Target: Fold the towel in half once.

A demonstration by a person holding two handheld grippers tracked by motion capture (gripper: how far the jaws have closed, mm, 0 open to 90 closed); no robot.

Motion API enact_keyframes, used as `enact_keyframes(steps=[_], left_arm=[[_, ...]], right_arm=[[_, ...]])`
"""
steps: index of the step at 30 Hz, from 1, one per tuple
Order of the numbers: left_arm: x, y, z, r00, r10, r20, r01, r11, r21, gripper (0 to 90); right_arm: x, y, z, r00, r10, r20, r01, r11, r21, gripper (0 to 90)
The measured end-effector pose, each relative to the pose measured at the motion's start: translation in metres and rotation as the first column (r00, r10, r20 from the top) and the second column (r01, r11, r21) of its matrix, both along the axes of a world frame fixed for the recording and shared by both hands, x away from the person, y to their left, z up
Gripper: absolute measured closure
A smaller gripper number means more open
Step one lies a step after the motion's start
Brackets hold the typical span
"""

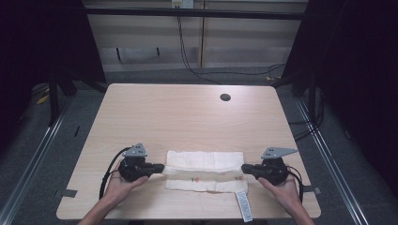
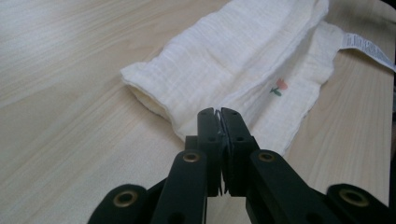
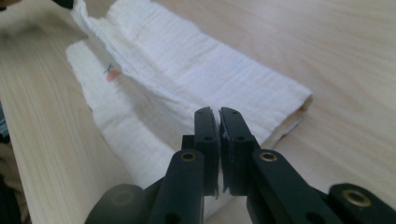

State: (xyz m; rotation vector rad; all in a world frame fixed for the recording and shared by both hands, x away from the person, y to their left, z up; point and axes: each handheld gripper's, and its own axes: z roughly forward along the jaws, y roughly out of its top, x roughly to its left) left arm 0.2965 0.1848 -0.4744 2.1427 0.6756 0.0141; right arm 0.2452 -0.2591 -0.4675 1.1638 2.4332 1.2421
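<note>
Table (image 1: 187, 112); cable hole (image 1: 225, 97) beyond cloth (image 1: 205, 171).

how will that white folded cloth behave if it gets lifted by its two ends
The white cloth looks thin and crinkled, so it would probably sag in the middle between the left tool and right tool. Its loosely stacked folds would likely slide open. It seems light, and the label at its near edge would just dangle.
</note>
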Motion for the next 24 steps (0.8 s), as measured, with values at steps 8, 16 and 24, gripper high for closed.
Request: enact_keyframes(steps=[8,16,24], left_arm=[[-0.009,-0.002,-0.008,0.9993,-0.03,-0.022,0.03,0.9995,0.012,86.6],[-0.011,-0.004,-0.012,0.9947,-0.079,-0.066,0.08,0.9966,0.017,78.2],[0.014,-0.005,0.001,0.9996,0.0,-0.028,-0.001,0.9986,-0.052,66.5]], right_arm=[[-0.01,-0.005,-0.013,0.9985,0.023,-0.049,-0.024,1.0,-0.015,81.8],[-0.025,0.001,-0.014,0.9977,0.046,-0.051,-0.048,0.998,-0.049,72.0],[-0.013,0.002,-0.009,0.9991,-0.027,-0.034,0.027,0.999,-0.025,56.7]])
